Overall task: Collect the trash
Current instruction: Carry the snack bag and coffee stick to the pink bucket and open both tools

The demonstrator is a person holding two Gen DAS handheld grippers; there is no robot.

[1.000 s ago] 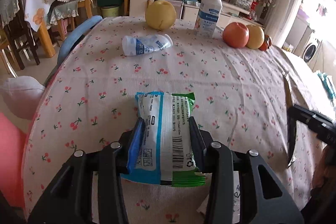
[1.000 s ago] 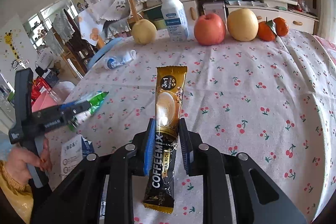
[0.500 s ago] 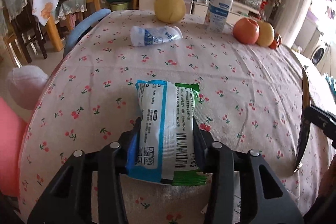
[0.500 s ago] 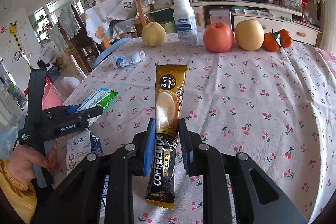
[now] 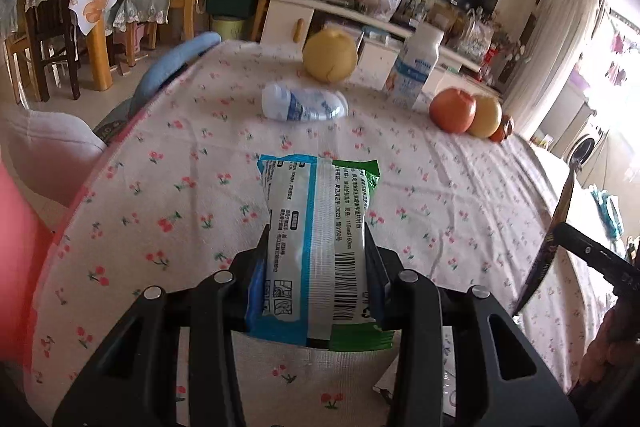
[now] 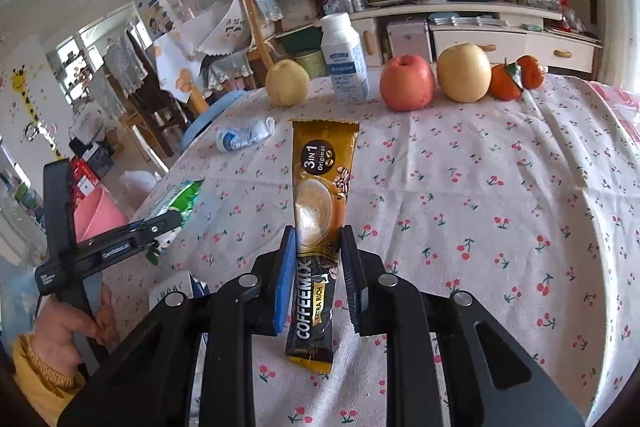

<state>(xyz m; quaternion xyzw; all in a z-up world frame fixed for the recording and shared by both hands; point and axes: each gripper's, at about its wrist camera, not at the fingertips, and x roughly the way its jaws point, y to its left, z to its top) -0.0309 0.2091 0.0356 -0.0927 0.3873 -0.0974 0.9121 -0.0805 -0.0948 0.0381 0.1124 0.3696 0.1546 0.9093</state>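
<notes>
above the cherry-print tablecloth (image 6: 480, 187), my left gripper (image 5: 316, 267), jaws just closing, clamps a blue-green wrapper (image 5: 316, 227); my right gripper (image 6: 318, 259) pinches a coffee sachet (image 6: 320, 195).

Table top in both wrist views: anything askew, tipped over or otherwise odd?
One thing: a crushed plastic bottle lies on its side on the tablecloth, while the white bottle behind it stands upright among the fruit. Nothing spilled that I can see.

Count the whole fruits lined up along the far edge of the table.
5: a pale pear left of the milk bottle; right of it a red apple, a yellow apple and two tangerines.
</notes>
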